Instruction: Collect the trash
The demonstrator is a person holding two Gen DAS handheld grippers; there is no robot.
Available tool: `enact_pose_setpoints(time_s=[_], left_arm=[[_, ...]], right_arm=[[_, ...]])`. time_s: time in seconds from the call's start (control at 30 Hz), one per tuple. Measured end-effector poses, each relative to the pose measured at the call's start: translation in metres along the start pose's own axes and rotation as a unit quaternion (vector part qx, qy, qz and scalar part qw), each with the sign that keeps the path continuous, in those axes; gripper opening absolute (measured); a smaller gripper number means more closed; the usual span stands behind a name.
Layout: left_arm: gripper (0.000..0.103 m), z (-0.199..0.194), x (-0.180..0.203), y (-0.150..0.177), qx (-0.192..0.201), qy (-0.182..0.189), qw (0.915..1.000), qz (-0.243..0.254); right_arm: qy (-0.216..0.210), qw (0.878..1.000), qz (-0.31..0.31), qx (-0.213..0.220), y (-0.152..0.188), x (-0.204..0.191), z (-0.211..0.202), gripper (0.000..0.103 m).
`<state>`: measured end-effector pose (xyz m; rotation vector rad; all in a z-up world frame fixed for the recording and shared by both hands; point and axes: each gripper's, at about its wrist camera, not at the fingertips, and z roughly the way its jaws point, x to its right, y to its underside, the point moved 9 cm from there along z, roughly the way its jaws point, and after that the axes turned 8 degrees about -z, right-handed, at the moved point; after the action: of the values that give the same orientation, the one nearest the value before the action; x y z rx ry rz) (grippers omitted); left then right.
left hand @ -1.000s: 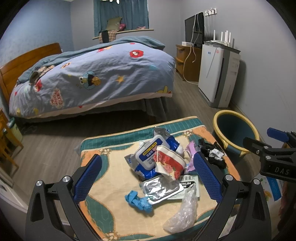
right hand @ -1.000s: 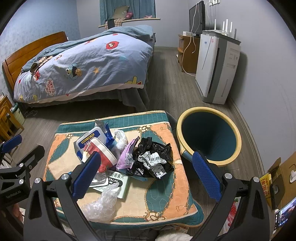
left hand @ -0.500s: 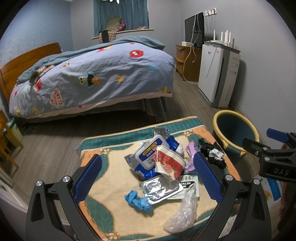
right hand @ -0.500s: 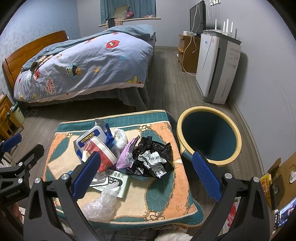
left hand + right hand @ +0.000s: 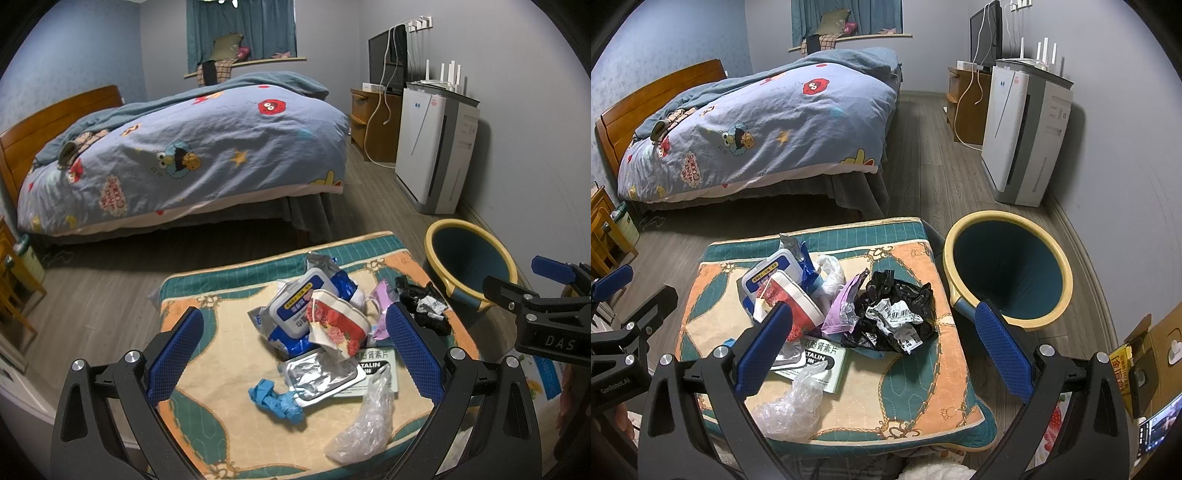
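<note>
The trash pile sat on the soft mat: a black bag, a red pack, a blue glove and a clear bag. My left tongs and right tongs hung above it, both wide open and holding nothing. The bin stood just beside the mat.

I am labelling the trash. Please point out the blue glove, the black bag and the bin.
blue glove (image 5: 277, 399), left wrist view, crumpled middle.
black bag (image 5: 892, 295), right wrist view, upper folds.
bin (image 5: 1059, 264), right wrist view, yellow rim.
</note>
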<state>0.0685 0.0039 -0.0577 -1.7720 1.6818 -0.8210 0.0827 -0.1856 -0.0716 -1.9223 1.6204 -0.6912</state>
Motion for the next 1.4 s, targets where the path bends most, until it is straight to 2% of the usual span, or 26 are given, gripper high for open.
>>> enact_pose_setpoints(time_s=[0.83,0.97,1.07,1.17,1.27,1.33,1.4], left_arm=[[0.098,0.002,0.006,0.004,-0.001,0.003,1.0,0.008],[0.098,0.0,0.001,-0.008,0.019,0.001,0.9998,0.01],[0.098,0.002,-0.008,-0.029,0.036,0.017,0.9992,0.007],[0.098,0.018,-0.022,-0.041,0.023,0.018,0.9995,-0.009],[0.098,0.045,-0.036,-0.045,-0.001,0.019,0.9993,-0.032],[0.098,0.064,-0.039,-0.039,-0.035,0.015,0.999,-0.023],[0.098,0.078,-0.042,-0.032,-0.047,-0.012,0.9988,-0.007]], right_arm=[[0.0,1.0,0.014,-0.009,0.003,0.006,0.001,0.097],[-0.011,1.0,0.027,-0.009,-0.005,0.013,0.001,0.097],[-0.006,0.999,0.036,-0.001,-0.016,0.024,0.005,0.097],[0.003,0.998,0.055,-0.007,-0.022,0.04,0.017,0.097],[-0.042,0.995,0.074,-0.051,-0.021,0.043,0.04,0.097],[-0.046,0.993,0.076,-0.077,-0.018,0.046,0.057,0.097],[-0.049,0.991,0.08,-0.096,-0.016,0.05,0.072,0.097]])
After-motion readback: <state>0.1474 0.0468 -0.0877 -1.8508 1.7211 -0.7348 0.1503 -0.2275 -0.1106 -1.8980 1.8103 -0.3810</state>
